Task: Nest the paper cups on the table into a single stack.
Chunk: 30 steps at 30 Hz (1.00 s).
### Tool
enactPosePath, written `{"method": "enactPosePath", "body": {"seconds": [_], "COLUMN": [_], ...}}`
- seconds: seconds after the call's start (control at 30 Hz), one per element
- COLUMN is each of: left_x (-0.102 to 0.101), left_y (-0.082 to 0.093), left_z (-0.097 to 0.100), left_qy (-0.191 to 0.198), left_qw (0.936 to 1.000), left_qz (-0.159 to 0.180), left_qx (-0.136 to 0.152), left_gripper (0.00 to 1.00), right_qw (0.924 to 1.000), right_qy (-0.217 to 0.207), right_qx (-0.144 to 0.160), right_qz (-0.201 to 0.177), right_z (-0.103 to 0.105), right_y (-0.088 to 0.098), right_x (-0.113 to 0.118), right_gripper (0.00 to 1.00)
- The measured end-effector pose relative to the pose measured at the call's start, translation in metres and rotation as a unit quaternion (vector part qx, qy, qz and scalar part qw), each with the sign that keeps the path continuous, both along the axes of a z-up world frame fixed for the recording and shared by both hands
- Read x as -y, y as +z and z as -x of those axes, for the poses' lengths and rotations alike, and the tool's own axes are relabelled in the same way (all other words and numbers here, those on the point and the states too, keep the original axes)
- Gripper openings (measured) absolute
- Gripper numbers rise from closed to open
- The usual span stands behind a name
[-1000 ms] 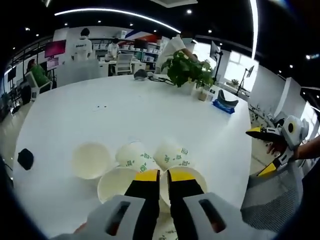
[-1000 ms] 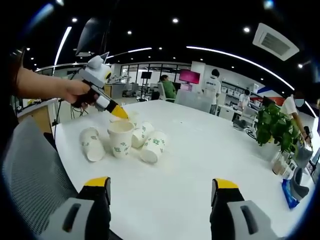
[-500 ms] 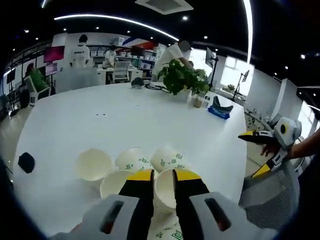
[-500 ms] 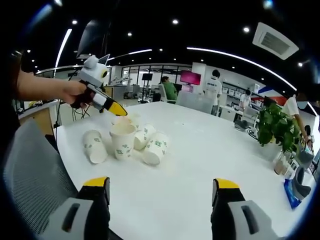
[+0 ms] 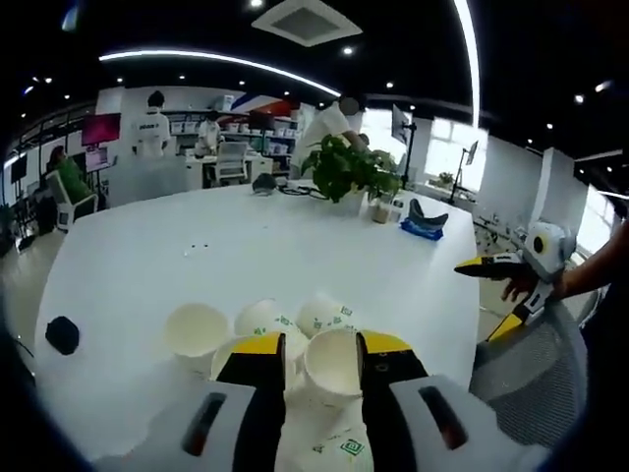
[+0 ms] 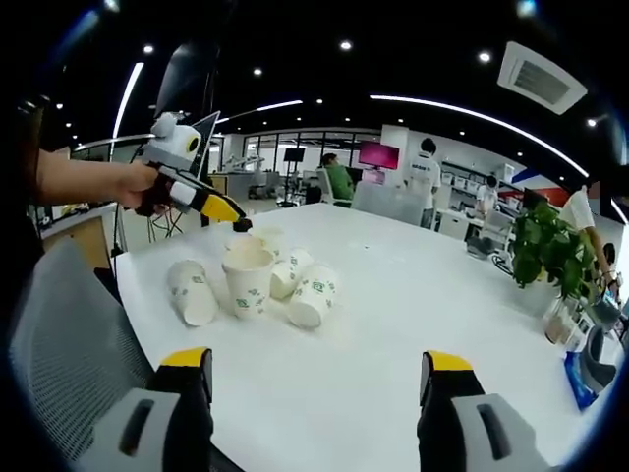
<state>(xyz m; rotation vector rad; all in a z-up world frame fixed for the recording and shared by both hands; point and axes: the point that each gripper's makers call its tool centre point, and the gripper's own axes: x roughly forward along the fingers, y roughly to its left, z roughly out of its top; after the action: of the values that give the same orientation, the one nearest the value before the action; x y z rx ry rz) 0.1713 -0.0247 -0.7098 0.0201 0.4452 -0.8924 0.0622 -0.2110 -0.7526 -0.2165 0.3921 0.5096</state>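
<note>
Several white paper cups with green print cluster on the white table. One stands upright; others lie on their sides. My left gripper hangs over the upright cup, whose mouth shows between the parted jaws. A gap remains at the left jaw, so the gripper is open. In the right gripper view the left gripper points down at that cup's far rim. My right gripper is wide open and holds nothing, well away from the cups. It also appears at the table's edge.
A potted plant and a blue object stand at the table's far side. A small black object lies at its left edge. Grey mesh chairs stand by the near edge. People sit at desks behind.
The left gripper's jaws have spread from nearly shut to apart, and the upright cup's mouth now lies between them. The right gripper has hardly moved.
</note>
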Motion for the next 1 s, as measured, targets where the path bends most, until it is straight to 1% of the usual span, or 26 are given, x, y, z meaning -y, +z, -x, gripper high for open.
{"method": "enactPosePath", "body": {"seconds": [0.27,0.5,0.67,0.73,1.0], "left_x": [-0.011,-0.02,-0.029,-0.035,-0.051], "left_y": [0.0,-0.004,-0.011,-0.018,-0.036], "left_z": [0.012,0.025,0.034,0.036,0.04], "left_qy": [0.003,0.0,0.005,0.009,0.015], "left_qw": [1.0,0.9998,0.9999,0.9998,0.9994], "left_qz": [-0.004,-0.02,-0.015,-0.015,-0.021], "left_qx": [0.006,0.009,-0.001,-0.007,-0.025], "left_gripper": [0.36,0.44,0.42,0.41,0.4], "right_qw": [1.0,1.0,1.0,1.0,0.9999], "right_qy": [0.002,0.006,0.008,0.008,0.011], "right_qx": [0.0,-0.003,-0.004,-0.005,-0.006], "right_qz": [-0.002,-0.001,0.0,0.0,0.001], "right_z": [0.0,0.001,0.001,0.001,0.002], "right_y": [0.0,-0.001,-0.001,-0.002,-0.002], "right_x": [-0.001,-0.002,-0.003,-0.003,-0.004], "right_gripper": [0.89,0.89,0.88,0.88,0.88]}}
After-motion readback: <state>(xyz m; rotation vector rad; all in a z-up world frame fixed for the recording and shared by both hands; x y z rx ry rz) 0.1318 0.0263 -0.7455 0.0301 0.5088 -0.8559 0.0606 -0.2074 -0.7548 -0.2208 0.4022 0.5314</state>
